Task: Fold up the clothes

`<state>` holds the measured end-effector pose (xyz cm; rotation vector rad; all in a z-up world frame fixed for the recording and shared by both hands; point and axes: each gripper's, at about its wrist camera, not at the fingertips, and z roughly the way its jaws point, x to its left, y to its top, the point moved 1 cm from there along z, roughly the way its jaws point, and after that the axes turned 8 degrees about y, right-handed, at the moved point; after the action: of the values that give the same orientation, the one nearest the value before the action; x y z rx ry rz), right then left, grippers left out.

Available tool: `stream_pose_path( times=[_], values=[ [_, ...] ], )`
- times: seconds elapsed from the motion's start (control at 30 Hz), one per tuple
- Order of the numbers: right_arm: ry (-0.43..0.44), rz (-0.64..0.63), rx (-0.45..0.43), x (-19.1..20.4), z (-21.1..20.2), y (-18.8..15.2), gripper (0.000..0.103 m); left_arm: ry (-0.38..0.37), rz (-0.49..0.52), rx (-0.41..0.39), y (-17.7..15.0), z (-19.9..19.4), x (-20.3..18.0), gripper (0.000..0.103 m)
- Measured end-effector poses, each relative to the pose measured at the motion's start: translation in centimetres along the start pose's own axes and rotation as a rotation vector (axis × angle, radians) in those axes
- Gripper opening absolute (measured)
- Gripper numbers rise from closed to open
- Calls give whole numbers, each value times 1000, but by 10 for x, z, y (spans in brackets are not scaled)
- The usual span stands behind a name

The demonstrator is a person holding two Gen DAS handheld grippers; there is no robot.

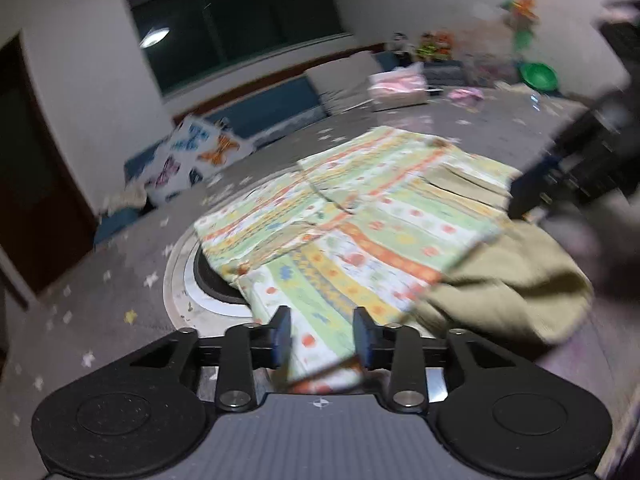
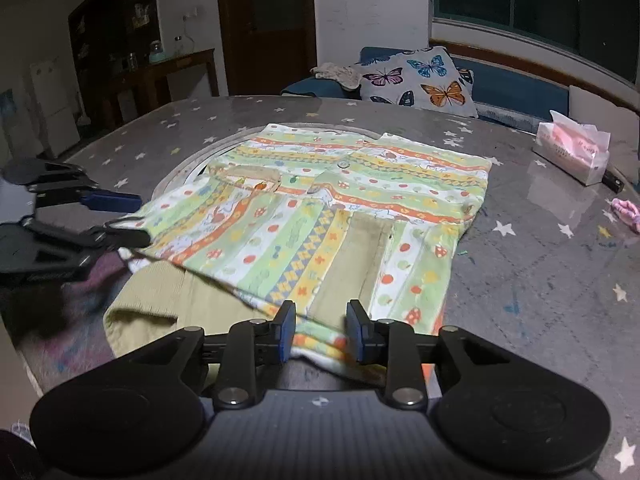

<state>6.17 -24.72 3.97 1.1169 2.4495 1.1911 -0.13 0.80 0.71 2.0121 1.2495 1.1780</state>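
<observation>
Domestic room at night, dark window behind; work surface is a grey star-printed table (image 2: 520,280) with a round inset.

Right tool (image 2: 320,330): jaws stand moderately apart, with the near hem of the garment lying between them; no pinch is evident. Left tool (image 2: 132,216), seen from the right wrist view at that tool's far left, has its fingers spread, one above and one below the garment's side edge, apparently unclosed. The left wrist view is motion-blurred but shows the same, with cloth between parted fingers.

Garment: multicoloured striped child's shirt with fruit print and olive-tan ribbed lining (image 2: 328,220), lying mostly flat directly ahead of the right tool, one corner turned back to expose the tan underside.

Beyond it: butterfly-print cushion (image 2: 424,76) at far centre, pink tissue pack (image 2: 572,148) at far right.

Assessment: fold at an early stage, edges being taken up. Next move calls for both tools closing firmly on the hem and side edge, then carrying them across evenly.
</observation>
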Motion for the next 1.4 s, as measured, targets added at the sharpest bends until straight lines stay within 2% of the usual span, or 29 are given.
stream_pose_path(
  times=[0.13,0.23,0.27,0.37,0.4,0.47,0.5,0.57,0.6,0.77,0.93,1.07,1.13,1.2,1.3,1.4],
  values=[
    [-12,-26,3,3,-11,-4,30,-27,123,-61,-5,-15,-25,54],
    [-24,-52,6,6,-20,-7,35,-46,195,-101,-4,-15,-44,55],
    [-28,-62,8,7,-23,-8,41,-55,204,-112,-2,-14,-49,55],
    [-35,-104,17,10,-28,-14,46,-86,197,-138,4,-10,-56,55],
    [-36,-119,20,12,-29,-16,52,-96,190,-147,7,-9,-57,54],
    [-37,-150,27,14,-30,-19,57,-119,170,-161,11,-7,-57,40],
    [-36,-165,31,16,-30,-21,58,-132,147,-159,14,-5,-55,26],
    [-31,-187,29,18,-29,-22,59,-150,88,-144,21,0,-47,17],
    [-28,-197,27,19,-29,-22,63,-154,53,-135,25,4,-41,12],
    [-10,-257,-2,23,-21,-17,65,-181,-80,-105,46,19,-17,7],
    [11,-256,0,20,-9,-8,65,-196,-128,-86,62,37,-4,7],
    [35,-221,8,13,-2,0,55,-213,-152,-58,68,53,4,7],
    [48,-204,12,10,2,5,44,-219,-166,-42,67,59,7,7],
    [60,-186,16,6,6,9,24,-225,-180,-25,66,64,10,8],
    [78,-160,22,1,11,15,16,-230,-188,-23,58,59,15,11],
    [96,-129,12,-5,8,23,14,-223,-171,-30,48,46,18,19]
  ],
)
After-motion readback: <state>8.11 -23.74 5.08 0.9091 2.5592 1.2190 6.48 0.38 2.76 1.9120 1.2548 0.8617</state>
